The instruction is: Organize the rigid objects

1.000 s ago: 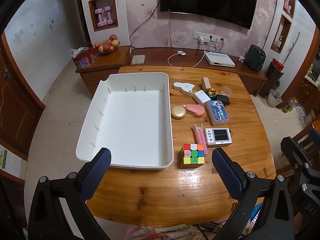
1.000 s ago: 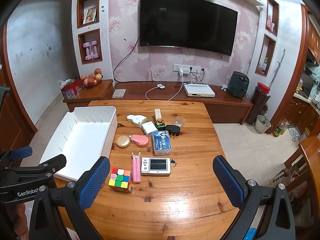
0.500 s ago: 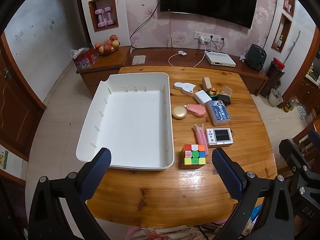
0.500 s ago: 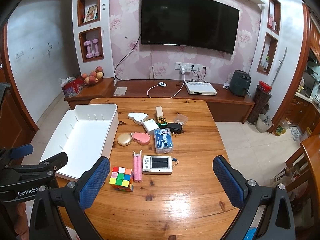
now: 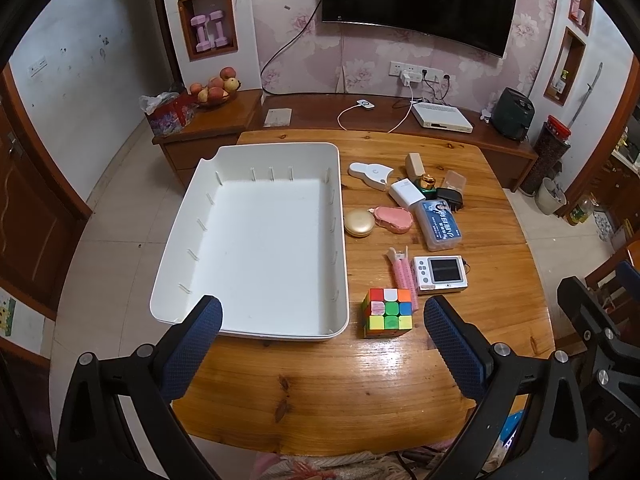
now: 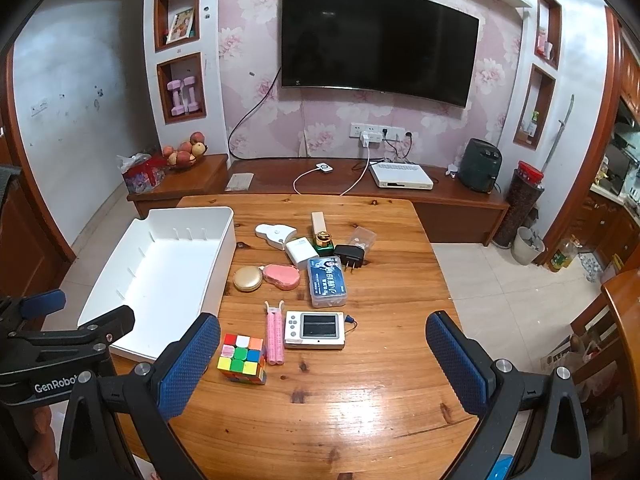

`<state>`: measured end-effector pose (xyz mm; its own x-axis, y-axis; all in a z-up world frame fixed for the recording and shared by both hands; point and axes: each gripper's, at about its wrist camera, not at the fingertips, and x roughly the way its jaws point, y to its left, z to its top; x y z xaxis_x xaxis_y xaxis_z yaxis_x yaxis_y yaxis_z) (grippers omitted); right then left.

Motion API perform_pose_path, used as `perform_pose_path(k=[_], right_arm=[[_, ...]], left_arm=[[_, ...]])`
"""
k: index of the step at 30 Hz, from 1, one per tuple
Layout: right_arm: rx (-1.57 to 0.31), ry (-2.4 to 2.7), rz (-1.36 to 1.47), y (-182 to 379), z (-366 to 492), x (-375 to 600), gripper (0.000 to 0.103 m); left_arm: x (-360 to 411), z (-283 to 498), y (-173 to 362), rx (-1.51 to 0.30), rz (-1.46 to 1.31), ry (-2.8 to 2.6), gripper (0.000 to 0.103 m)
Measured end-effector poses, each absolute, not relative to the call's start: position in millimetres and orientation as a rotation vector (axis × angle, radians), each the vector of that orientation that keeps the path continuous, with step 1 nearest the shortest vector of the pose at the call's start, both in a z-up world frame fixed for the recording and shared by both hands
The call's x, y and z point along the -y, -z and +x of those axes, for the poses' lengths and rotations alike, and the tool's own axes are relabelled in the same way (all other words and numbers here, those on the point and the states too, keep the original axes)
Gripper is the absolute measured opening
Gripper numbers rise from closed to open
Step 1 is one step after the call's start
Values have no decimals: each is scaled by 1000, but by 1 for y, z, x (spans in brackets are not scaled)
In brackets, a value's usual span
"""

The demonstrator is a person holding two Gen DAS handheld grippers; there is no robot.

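— Hovering over the near edge of the counter (image 5: 320, 380), both sets of tongs, are they?
— Yes. The left tongs (image 5: 322, 334) hang spread wide above the near end of the white tray (image 5: 340, 216), nothing between the blue pads. The right tongs (image 6: 322, 354) are spread just as wide, holding nothing, with the bare wood below them.
— And the tray?
— It sits on the left part of the counter, its left side overhanging the edge, with nothing in it.
— Where is everything else?
— All to the right of the tray. Nearest is the colour cube (image 5: 387, 313), just beside the tray's near right corner. Touching its far right side lie the pink sticks (image 5: 404, 276), and right of those the small white screen device (image 5: 440, 274).
— Further back?
— A gold round case (image 5: 359, 222) close against the tray wall, touching a pink case (image 5: 394, 219). Then a clear box with a blue label (image 5: 440, 226), a white charger block (image 5: 406, 192), a black plug (image 5: 450, 199), a small green bottle with a gold cap (image 5: 426, 183), a white paddle-shaped gadget (image 5: 370, 174), a beige block (image 5: 415, 164) and a small clear box (image 5: 456, 180).
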<state>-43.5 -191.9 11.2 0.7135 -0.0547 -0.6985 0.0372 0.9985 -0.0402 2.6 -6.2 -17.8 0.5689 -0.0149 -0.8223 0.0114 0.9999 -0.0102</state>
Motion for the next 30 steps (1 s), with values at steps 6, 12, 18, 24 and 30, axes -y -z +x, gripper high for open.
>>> perform_pose_path(k=[6, 12, 18, 24, 30], right_arm=[[-788, 72, -30, -8, -39, 193, 103], [-798, 77, -41, -3, -34, 190, 103], [-811, 62, -36, 2, -28, 190, 103], [-826, 52, -45, 7, -23, 185, 103], [-840, 50, -62, 15, -21, 182, 103]], left_arm=[[3, 5, 20, -953, 1, -14, 101], [0, 9, 22, -949, 1, -31, 101], [-3, 10, 26, -961, -14, -32, 101], [-4, 9, 29, -963, -9, -38, 101], [-6, 11, 31, -964, -14, -38, 101]])
